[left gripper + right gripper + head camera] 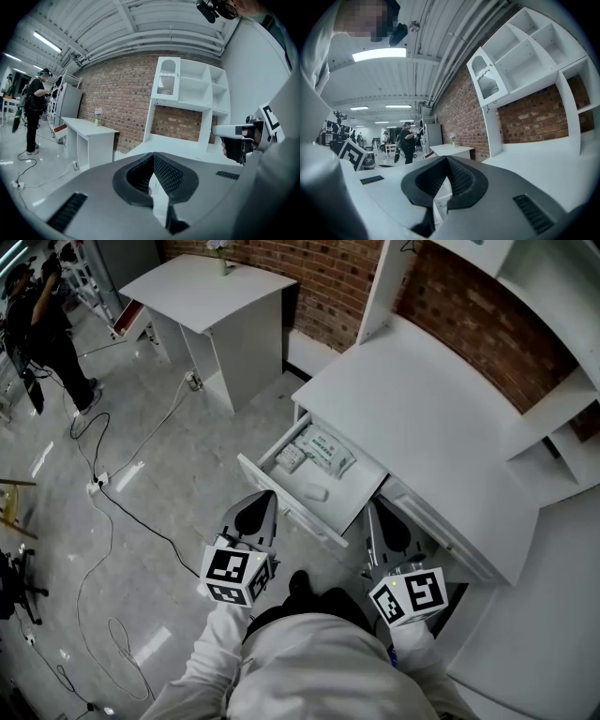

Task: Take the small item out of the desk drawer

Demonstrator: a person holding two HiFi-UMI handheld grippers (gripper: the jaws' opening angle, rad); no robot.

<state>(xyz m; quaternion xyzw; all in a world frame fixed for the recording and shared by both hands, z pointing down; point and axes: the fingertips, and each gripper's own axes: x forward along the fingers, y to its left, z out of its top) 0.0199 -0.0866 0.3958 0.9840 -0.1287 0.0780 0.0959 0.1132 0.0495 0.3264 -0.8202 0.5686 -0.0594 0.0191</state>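
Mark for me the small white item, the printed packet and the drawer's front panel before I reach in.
small white item (316,491), head view, its middle.
printed packet (325,450), head view, its flat top.
drawer (281,499), head view, its front panel.

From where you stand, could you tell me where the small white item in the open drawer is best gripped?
Probably across its narrow width, coming straight down from above: the small white item lies flat on the drawer floor, elongated, apart from the printed pack, leaving room for a jaw on each long side.
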